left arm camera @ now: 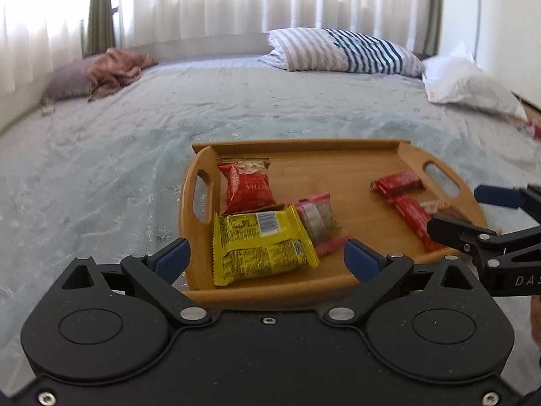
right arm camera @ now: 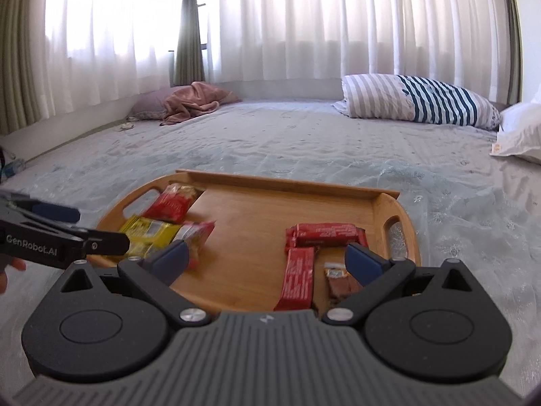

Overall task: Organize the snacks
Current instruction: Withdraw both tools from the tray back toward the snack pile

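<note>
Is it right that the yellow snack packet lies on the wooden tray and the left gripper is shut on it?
Not quite. The yellow snack packet lies on the wooden tray, but the left gripper is open, not gripping it; see the left wrist view.

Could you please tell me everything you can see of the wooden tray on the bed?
The wooden tray looks like light brown bamboo, a rounded rectangle with a low raised rim and an oval cut-out handle at each end. It lies flat on the pale bedspread. Inside, the red snack bag, the yellow packet and a pink-edged wrapper cluster at its left end, while two red bars and a small brown bar lie at its right end. Neither gripper touches it.
</note>
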Tool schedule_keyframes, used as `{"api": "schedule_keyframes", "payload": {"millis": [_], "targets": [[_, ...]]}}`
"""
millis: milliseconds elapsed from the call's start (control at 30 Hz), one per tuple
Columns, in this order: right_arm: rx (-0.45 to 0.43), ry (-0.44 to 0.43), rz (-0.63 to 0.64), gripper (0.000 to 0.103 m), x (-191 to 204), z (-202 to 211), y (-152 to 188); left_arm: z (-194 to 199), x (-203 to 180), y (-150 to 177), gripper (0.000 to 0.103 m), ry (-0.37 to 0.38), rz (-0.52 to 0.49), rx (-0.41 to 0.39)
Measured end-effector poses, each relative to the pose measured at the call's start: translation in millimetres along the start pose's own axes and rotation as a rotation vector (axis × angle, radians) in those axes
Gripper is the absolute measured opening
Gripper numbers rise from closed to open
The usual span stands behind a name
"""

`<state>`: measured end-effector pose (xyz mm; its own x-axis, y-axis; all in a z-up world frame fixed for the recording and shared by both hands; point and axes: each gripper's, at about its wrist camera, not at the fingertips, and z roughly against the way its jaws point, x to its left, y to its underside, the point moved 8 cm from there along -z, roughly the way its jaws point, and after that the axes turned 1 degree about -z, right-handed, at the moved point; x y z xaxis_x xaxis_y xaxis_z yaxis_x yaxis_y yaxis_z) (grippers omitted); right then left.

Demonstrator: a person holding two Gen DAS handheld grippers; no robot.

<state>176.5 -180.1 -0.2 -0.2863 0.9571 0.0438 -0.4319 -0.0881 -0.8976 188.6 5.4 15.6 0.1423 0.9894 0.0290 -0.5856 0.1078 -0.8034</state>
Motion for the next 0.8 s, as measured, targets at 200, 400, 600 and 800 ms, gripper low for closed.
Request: {"api": "schedule_keyframes", "payload": {"millis": [200, 400, 600, 800], "targets": [[-0.003, -0.024, 0.006, 0.103, 9.0, 12.5, 14.3, 23.4, -7.6, 3.7, 0.098, 0.035, -0.036, -0.004], [-0.008, -0.019, 0.011, 0.103, 7.9, 20.6, 28.8, 49.3, -2.9, 6.6, 0.098, 0.042, -0.022, -0.019], [0.007, -0.014, 0.024, 0.103, 5.2, 26.2, 43.4, 66.2, 4.2, 18.6, 0.099, 0.028, 0.005, -0.002], [0.011, -0.009, 0.044, 0.103, 6.4, 30.7, 54.4, 74.0, 7.7, 40.3, 0.099, 0.026, 0.063, 0.024]]}}
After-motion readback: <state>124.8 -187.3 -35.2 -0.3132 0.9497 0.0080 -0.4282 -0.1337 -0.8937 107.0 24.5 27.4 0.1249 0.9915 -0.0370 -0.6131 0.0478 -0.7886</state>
